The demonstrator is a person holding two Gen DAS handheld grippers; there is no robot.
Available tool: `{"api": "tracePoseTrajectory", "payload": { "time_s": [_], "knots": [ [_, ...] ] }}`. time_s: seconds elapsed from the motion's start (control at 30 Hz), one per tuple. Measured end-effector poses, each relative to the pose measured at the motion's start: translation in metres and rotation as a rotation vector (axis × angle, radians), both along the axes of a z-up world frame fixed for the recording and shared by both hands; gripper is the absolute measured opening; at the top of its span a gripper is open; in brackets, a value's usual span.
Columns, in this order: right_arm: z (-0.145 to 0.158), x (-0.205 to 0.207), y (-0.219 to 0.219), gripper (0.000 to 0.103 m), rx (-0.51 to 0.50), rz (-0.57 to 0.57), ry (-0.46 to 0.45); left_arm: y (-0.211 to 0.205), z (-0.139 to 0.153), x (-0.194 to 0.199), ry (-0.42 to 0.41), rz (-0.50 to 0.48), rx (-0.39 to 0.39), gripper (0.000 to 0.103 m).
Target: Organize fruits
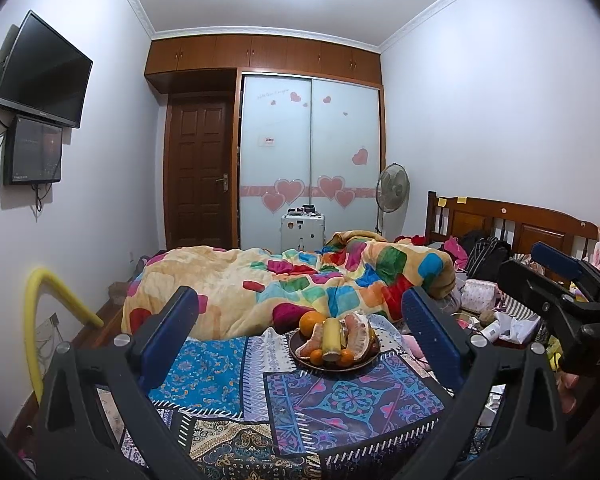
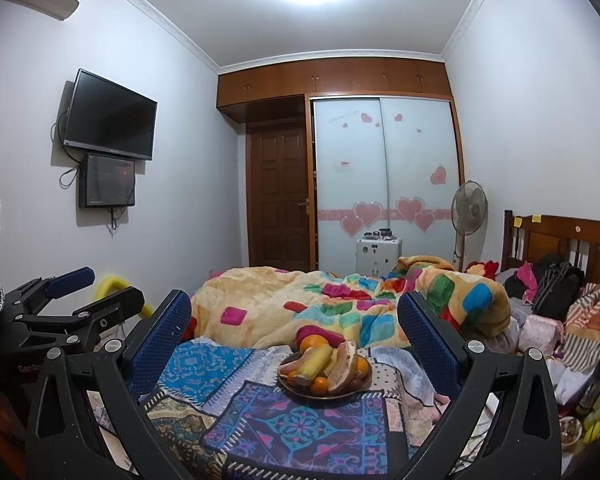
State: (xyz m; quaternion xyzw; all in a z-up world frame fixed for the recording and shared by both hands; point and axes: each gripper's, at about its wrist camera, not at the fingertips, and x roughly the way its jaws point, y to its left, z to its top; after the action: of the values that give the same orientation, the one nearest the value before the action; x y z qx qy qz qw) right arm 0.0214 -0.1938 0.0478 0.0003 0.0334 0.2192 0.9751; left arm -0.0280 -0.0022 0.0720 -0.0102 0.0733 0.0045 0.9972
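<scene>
A bedroom, seen from low over a bed, with both handheld grippers held level and pointing toward the far wall. At far left a wall-mounted television [image 1: 42,70] hangs above a smaller screen [image 1: 34,151], and a bent yellow foam tube [image 1: 40,300] leans by the wall below them. The left gripper [image 1: 300,320] comes next: its two blue-padded fingers [image 1: 168,336] are spread wide apart and hold nothing, hovering above a patchwork cloth [image 1: 340,404] in blue and purple patterns. Framed between those fingers, resting on the cloth, is a dark round plate of fruit [image 1: 334,366]. On it an orange [image 1: 312,322] sits at the back, peeled pomelo segments [image 1: 356,334] lie along the right, a yellow cylindrical piece [image 1: 331,338] rests across the middle, and small mandarins [image 1: 316,356] sit at the front edge. Neither gripper touches the plate; both stop short of it. Behind the plate lies a rumpled blanket [image 1: 300,284] with bright coloured squares, and beyond it a brown door [image 1: 198,176] and a frosted sliding wardrobe [image 1: 310,160] decorated with pink hearts. The right gripper [image 2: 294,334] is beside the left at about the same height, its fingers likewise wide apart and empty, the plate again centred between them. At right stand a pedestal fan [image 1: 392,190], a wooden headboard [image 1: 512,220] and heaped clothes and bags [image 1: 488,256].
</scene>
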Motion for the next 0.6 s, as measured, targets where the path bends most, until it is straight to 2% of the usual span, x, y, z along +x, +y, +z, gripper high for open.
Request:
{"api": "tracePoseTrajectory", "payload": {
  "time_s": [0.6],
  "knots": [
    [0.0013, 0.0024, -0.0049, 0.103, 0.009, -0.02, 0.016, -0.0034, -0.0015, 0.0042, 0.009, -0.007, 0.01, 0.103]
  ]
}}
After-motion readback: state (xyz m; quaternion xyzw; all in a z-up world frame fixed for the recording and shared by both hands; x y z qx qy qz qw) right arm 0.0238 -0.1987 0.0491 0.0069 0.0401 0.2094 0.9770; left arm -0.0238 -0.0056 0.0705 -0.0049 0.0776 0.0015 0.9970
